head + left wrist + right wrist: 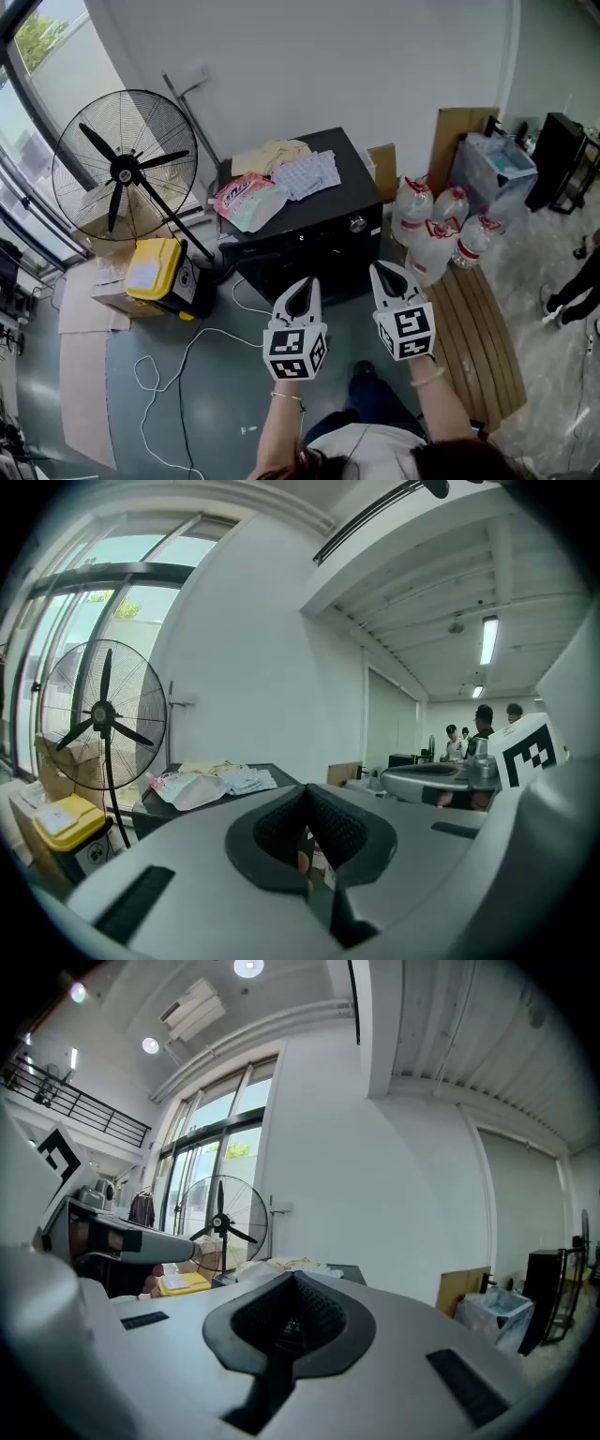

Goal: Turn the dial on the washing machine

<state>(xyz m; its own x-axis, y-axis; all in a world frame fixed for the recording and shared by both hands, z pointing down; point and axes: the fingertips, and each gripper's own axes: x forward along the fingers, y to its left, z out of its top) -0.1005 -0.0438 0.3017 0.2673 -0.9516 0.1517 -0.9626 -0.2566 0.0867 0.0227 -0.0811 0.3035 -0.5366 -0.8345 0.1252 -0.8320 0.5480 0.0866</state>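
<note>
Standing fan [122,169] at left, yellow case [155,269] just beside its base. Water bottles [436,230] clustered at right, near slatted bench [487,347].

Washing machine [309,236] showing black, cloth [309,174] showing blue-white checks, box [155,268] showing yellow, fan [123,170] black, bottles [432,251] wearing red labels.

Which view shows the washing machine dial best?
Head view: the dial sits unobstructed at the right of the washing machine front panel. Both gripper views catch only the machine's top from farther back; the dial is hidden in them.
</note>
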